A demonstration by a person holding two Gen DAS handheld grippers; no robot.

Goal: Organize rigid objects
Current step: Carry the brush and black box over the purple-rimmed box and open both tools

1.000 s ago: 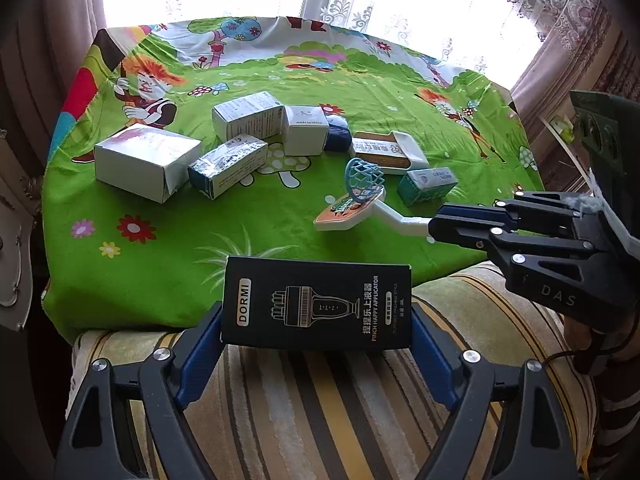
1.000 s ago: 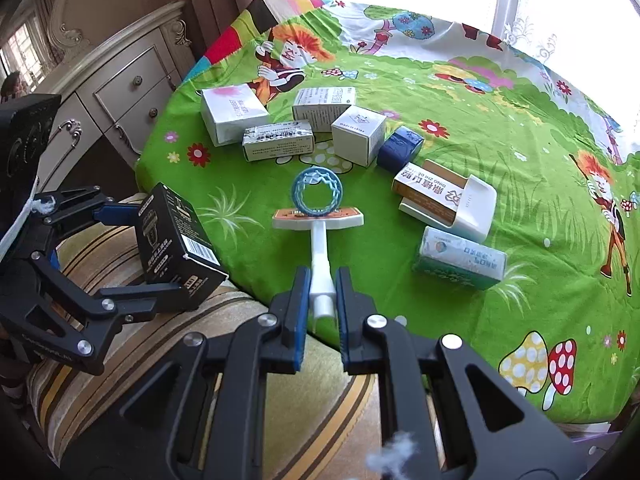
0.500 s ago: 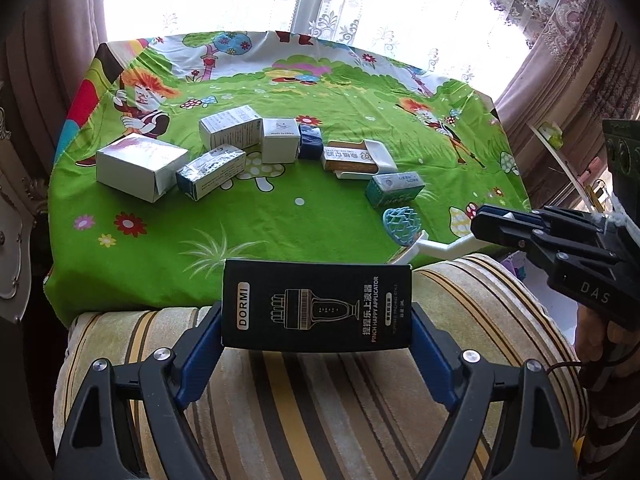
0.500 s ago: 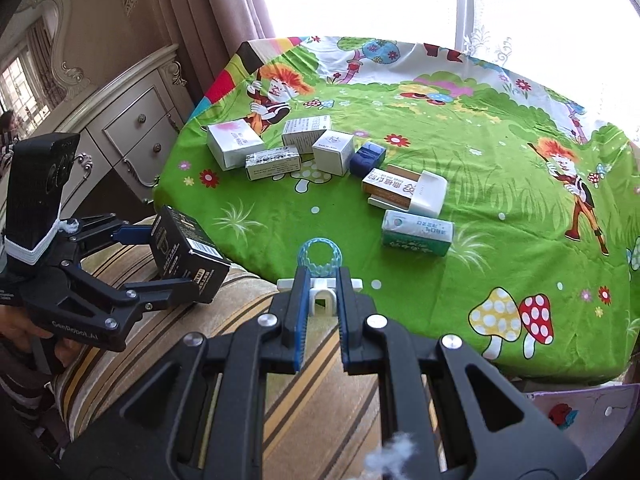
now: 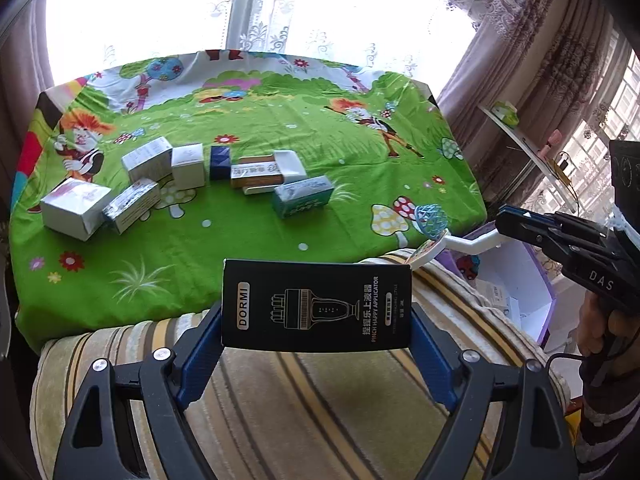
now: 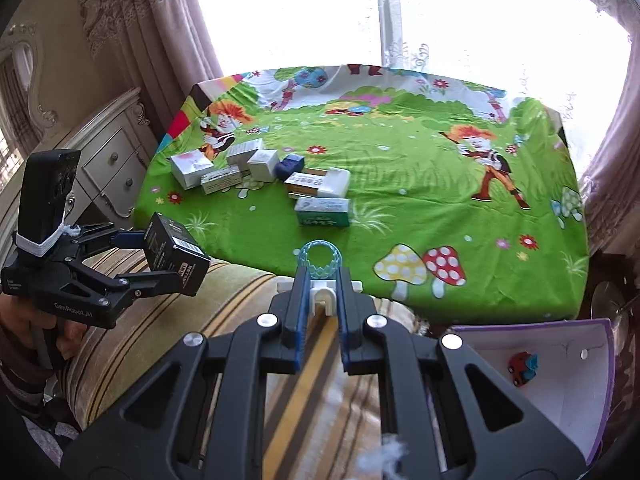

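My left gripper (image 5: 316, 332) is shut on a black DORMI box (image 5: 316, 306), held flat above a striped cushion; from the right wrist view the same box (image 6: 174, 254) hangs at the left. My right gripper (image 6: 320, 300) is shut on the white handle of a toy with a blue mesh ring (image 6: 320, 260); the left wrist view shows that toy (image 5: 430, 220) off the table's right edge, by an open purple-edged box (image 5: 516, 276). On the green cartoon tablecloth (image 5: 280, 128) lie several small boxes, among them a green-white carton (image 5: 302, 196) and a white box (image 5: 74, 208).
A striped cushion (image 5: 300, 400) lies under both grippers. The purple-edged white box (image 6: 560, 368) stands on the floor at the right, with a small red toy (image 6: 522, 368) inside. A white dresser (image 6: 108, 160) flanks the table's left. Curtains and a bright window lie beyond.
Both grippers have drawn back from the table and risen. The right gripper carried the toy off the tablecloth and rightward, toward the purple-edged box. The left still holds the black box.
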